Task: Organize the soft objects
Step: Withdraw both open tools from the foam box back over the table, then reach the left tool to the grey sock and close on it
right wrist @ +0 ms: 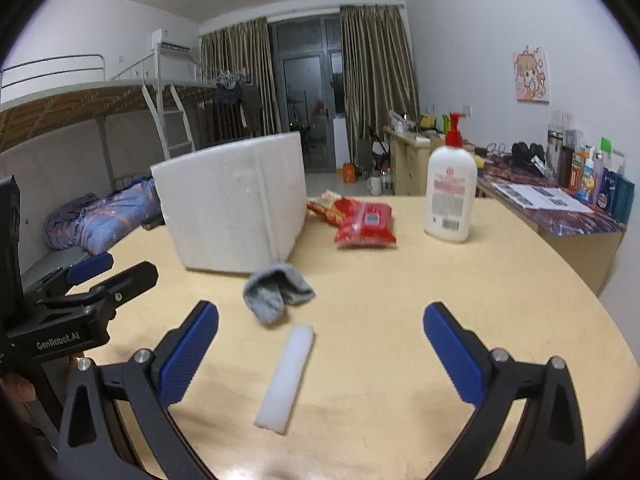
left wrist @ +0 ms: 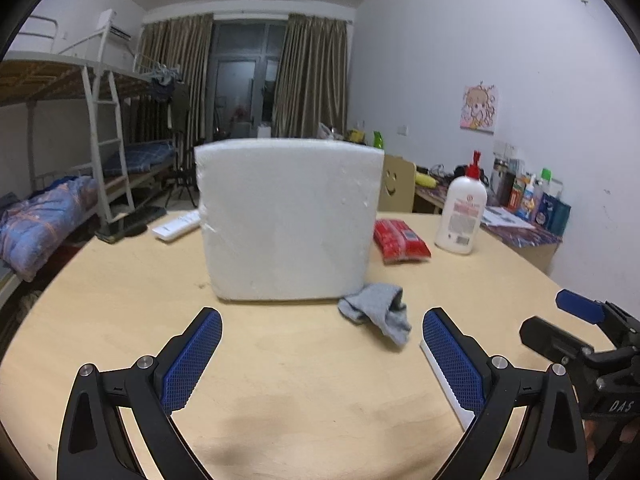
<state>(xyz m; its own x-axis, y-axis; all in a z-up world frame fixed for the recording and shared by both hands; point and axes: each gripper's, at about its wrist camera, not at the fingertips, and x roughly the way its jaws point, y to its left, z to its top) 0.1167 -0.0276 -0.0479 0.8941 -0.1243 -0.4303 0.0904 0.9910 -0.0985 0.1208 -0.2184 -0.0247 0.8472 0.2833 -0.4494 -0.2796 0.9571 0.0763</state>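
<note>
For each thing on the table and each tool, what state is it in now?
Left tool: open, empty.
Right tool: open, empty.
Gray sock: crumpled, lying by the foam box.
White foam box: standing upright.
White foam strip: lying flat.
Red wipes pack: lying flat.
Lotion pump bottle: upright, closed.
Remote control: lying flat.

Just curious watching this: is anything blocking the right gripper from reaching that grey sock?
Nothing visible. The right gripper is open with bare table between it and the grey sock. The white foam strip lies nearer, slightly aside.
</note>
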